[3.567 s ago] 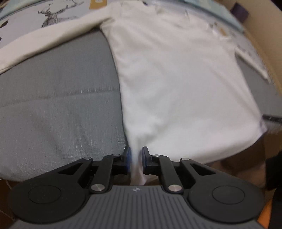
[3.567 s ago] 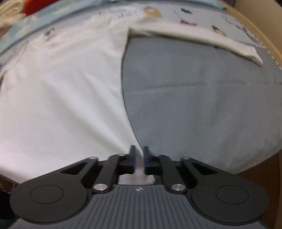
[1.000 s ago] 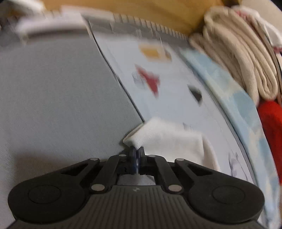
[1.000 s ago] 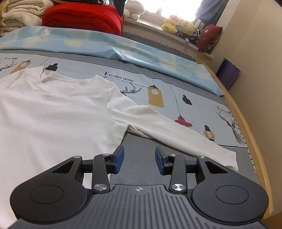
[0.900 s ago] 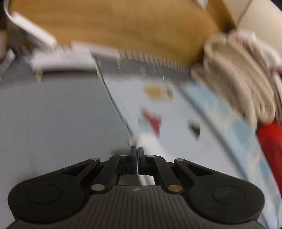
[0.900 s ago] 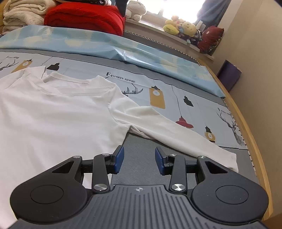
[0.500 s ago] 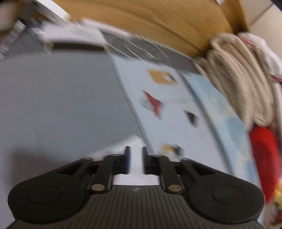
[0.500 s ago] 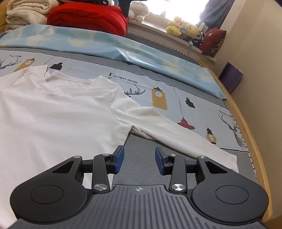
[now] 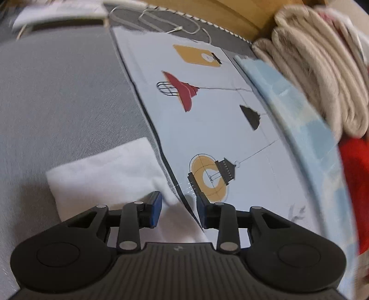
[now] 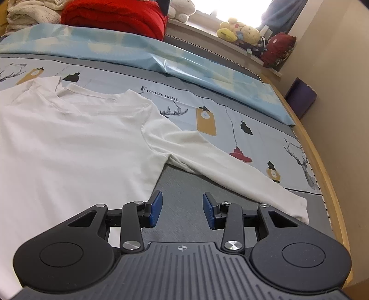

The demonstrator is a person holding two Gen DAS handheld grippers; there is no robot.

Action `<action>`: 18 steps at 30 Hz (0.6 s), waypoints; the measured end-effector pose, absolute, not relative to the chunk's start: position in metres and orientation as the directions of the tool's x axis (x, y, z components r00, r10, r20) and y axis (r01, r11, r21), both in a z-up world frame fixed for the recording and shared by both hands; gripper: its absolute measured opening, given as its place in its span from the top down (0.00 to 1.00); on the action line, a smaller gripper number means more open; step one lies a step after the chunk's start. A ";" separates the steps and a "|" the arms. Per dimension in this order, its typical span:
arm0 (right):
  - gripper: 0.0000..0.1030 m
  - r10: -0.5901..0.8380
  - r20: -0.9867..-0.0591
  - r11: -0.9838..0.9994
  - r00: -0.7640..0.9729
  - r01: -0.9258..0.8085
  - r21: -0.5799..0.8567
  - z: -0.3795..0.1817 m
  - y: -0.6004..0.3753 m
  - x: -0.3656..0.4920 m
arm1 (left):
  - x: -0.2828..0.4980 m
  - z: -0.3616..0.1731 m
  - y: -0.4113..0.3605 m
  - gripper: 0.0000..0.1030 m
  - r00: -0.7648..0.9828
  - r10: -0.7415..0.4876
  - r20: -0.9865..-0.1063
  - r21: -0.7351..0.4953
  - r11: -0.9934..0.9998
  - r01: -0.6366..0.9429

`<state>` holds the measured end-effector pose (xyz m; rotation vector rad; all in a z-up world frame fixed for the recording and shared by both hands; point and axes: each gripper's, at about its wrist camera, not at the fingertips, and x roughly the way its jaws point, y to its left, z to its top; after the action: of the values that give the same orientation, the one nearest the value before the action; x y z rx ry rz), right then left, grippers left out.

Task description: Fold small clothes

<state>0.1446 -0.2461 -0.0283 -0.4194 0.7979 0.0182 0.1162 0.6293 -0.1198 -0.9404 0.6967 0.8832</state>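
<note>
A white long-sleeved shirt (image 10: 69, 143) lies spread flat on the bed, its right sleeve (image 10: 219, 166) stretched out towards the bed's edge. In the left wrist view the end of the other sleeve (image 9: 103, 170) rests flat where the grey sheet meets the printed one. My left gripper (image 9: 178, 208) hovers over that sleeve with its jaws apart; the cloth runs under them and neither pad presses on it. My right gripper (image 10: 182, 207) is open over bare grey sheet, just right of the shirt's side edge, with nothing between its fingers.
Folded beige blankets (image 9: 318, 69) and a red blanket (image 10: 115, 16) are stacked at the head of the bed. A white cable (image 9: 161, 20) lies by the wooden headboard. Plush toys (image 10: 242, 32) sit on the sill, and a purple box (image 10: 299, 97) stands past the wooden bed edge (image 10: 327, 175).
My left gripper was shut on the sleeve's end and has opened; the sleeve now lies flat on the sheet. The right gripper has kept still and open.
</note>
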 end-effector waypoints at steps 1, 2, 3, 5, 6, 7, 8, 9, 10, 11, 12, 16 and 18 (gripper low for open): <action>0.61 -0.143 -0.698 0.918 0.702 -0.170 -0.358 -0.029 -0.247 0.145 | 0.124 -0.118 0.625 0.89 0.428 0.353 -0.832 -0.312 0.340 -0.887; 0.61 -0.144 -0.698 0.919 0.701 -0.167 -0.358 -0.029 -0.248 0.145 | 0.130 -0.117 0.621 0.91 0.386 0.381 -0.840 -0.242 0.374 -0.895; 0.61 -0.146 -0.699 0.919 0.700 -0.165 -0.357 -0.029 -0.248 0.146 | 0.133 -0.116 0.617 0.94 0.379 0.396 -0.837 -0.213 0.401 -0.891; 0.61 -0.145 -0.698 0.919 0.702 -0.165 -0.357 -0.029 -0.248 0.147 | 0.134 -0.113 0.615 0.98 0.376 0.406 -0.833 -0.197 0.418 -0.887; 0.61 -0.143 -0.696 0.920 0.703 -0.165 -0.356 -0.028 -0.247 0.147 | 0.131 -0.109 0.614 0.99 0.390 0.408 -0.825 -0.211 0.419 -0.883; 0.61 -0.140 -0.696 0.920 0.704 -0.167 -0.354 -0.028 -0.247 0.147 | 0.129 -0.101 0.613 0.99 0.431 0.415 -0.801 -0.243 0.432 -0.868; 0.61 -0.137 -0.695 0.921 0.706 -0.168 -0.352 -0.027 -0.246 0.147 | 0.125 -0.088 0.610 0.99 0.498 0.432 -0.751 -0.290 0.462 -0.838; 0.61 -0.134 -0.694 0.920 0.708 -0.171 -0.352 -0.027 -0.246 0.147 | 0.121 -0.072 0.607 0.99 0.563 0.448 -0.694 -0.336 0.490 -0.804; 0.61 -0.131 -0.692 0.920 0.709 -0.173 -0.352 -0.027 -0.245 0.147 | 0.114 -0.056 0.603 0.99 0.626 0.460 -0.630 -0.392 0.507 -0.768; 0.61 -0.128 -0.691 0.920 0.711 -0.176 -0.351 -0.026 -0.244 0.147 | 0.104 -0.041 0.600 0.99 0.679 0.470 -0.563 -0.448 0.517 -0.729; 0.61 -0.125 -0.690 0.919 0.713 -0.179 -0.351 -0.026 -0.243 0.147 | 0.091 -0.028 0.597 0.99 0.725 0.483 -0.491 -0.505 0.521 -0.688; 0.61 -0.112 -0.681 0.922 0.723 -0.181 -0.343 -0.022 -0.238 0.147 | 0.048 -0.018 0.593 0.99 0.768 0.494 -0.407 -0.633 0.454 -0.627; 0.61 -0.104 -0.678 0.923 0.728 -0.183 -0.337 -0.021 -0.235 0.147 | 0.038 -0.027 0.594 0.99 0.750 0.494 -0.440 -0.622 0.435 -0.651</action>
<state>0.1470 -0.2351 -0.0207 -0.4010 0.7597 0.0448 0.0382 0.5941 -0.0271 -0.8635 0.2038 0.7187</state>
